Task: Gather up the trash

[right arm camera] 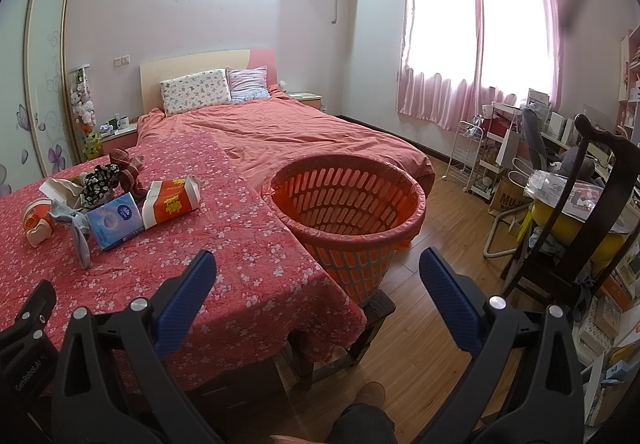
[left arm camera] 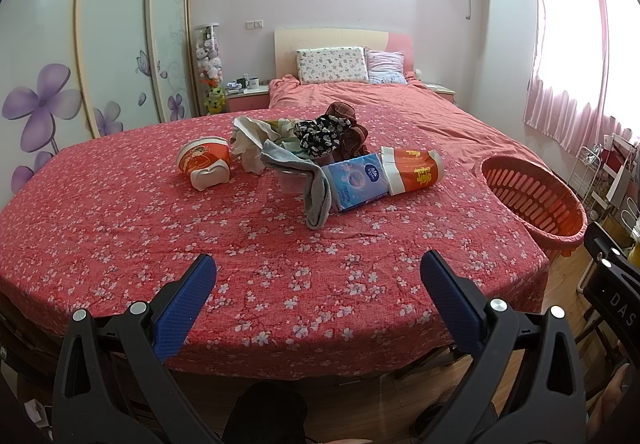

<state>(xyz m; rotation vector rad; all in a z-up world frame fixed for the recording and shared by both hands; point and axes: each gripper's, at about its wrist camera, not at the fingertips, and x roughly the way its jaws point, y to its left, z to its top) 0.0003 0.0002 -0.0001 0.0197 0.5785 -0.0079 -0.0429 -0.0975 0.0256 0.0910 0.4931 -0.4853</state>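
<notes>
Bedroom, floral-cloth bench (left arm camera: 280, 284) before you. Trash heaped mid-bench: noodle cup (left arm camera: 204, 157), tissue pack (left arm camera: 356, 179), orange wrapper (left arm camera: 416, 168); all likely light, crushable. Pinch cup at rim. Basket (right arm camera: 348, 203) at right edge. Left tongs (left arm camera: 318, 276), right tongs (right arm camera: 318, 276) spread, holding nothing.

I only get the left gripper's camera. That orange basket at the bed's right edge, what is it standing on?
Observer: The orange basket stands on a dark wooden stool beside the bed, not on the bed.
Operator: Anything in it yet?
Observer: The part of its inside that shows holds nothing; only a thin red liner is folded over the rim.
Operator: What's to the right of it?
Observer: Wooden floor, then a dark wooden chair piled with clutter.
</notes>
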